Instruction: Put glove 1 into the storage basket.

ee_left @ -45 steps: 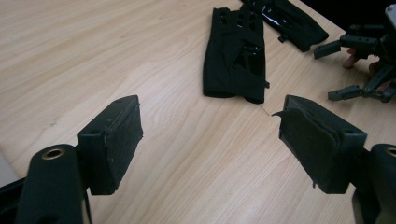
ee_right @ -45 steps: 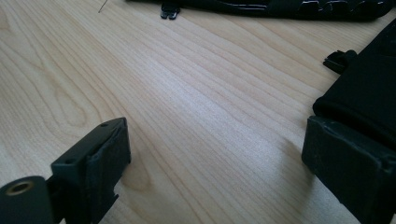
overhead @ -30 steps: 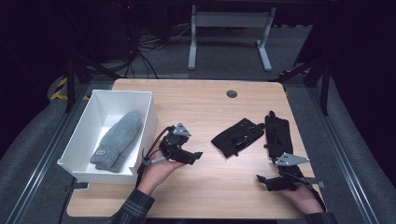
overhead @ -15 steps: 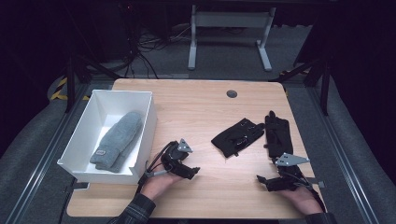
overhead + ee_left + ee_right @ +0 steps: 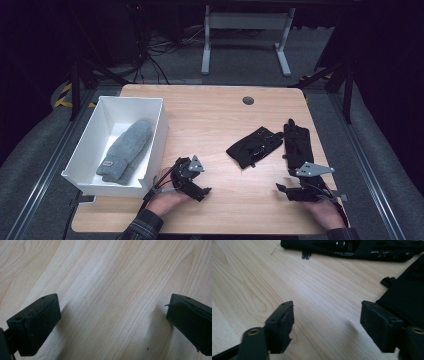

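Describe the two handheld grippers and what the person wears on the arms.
Both grippers are black. The left gripper and right gripper each carry a grey three-cornered plate on top, and a thin cable trails from the left one. Each has two blocky black fingers with flat, slightly textured pads and small screw holes. The left sleeve looks dark plaid; the right sleeve is dark.

left gripper (image 5: 200,192): I see it drawn back from the white box (image 5: 159,125), lower, jaws just opened | right gripper (image 5: 281,189): jaws just narrowed, nothing between
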Demonstrator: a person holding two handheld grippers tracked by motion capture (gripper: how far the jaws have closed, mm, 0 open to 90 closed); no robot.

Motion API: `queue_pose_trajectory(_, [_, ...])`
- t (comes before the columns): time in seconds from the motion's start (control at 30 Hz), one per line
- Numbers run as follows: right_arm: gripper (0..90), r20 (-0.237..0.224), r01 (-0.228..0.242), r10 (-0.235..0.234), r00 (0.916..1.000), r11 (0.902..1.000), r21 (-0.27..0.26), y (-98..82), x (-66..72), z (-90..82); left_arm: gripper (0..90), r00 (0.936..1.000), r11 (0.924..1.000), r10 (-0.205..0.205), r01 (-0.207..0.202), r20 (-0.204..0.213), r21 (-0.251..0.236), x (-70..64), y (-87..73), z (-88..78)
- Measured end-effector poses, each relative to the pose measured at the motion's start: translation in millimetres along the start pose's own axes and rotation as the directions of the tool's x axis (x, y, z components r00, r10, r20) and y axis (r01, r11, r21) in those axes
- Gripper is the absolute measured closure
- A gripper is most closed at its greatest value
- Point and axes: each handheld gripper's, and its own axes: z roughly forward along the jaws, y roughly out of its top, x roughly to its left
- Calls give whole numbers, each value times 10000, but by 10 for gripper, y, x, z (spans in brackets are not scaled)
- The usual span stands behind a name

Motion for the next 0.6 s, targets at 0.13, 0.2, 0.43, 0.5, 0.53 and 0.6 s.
queue_pose_trajectory(0.13, [470,14,-215,215,9998,9997,-131,72,-61,-39,0,10000,9994,46,-45,30,-331,7,-36,3])
queue_pose_trajectory(0.2, [562,54,-323,324,9995,9993,-212,122,-103,-57,0,10000,9995,12,-12,13,-324,4,-37,2])
queue_pose_trajectory(0.43, [840,491,-556,575,9971,9977,-393,226,-254,-119,0,9997,9995,-174,170,-168,-277,4,-37,-2])
queue_pose_trajectory(0.5, [894,749,-665,693,9948,9970,-387,248,-323,-122,0,9996,9994,-222,216,-200,-279,2,-35,-1])
queue_pose_trajectory(0.53, [897,838,-758,790,9934,9963,-401,259,-358,-121,0,9995,9993,-234,228,-214,-286,3,-34,0])
queue_pose_trajectory(0.6, [899,966,-882,920,9911,9952,-422,283,-432,-115,0,9994,9993,-251,245,-220,-284,1,-34,0])
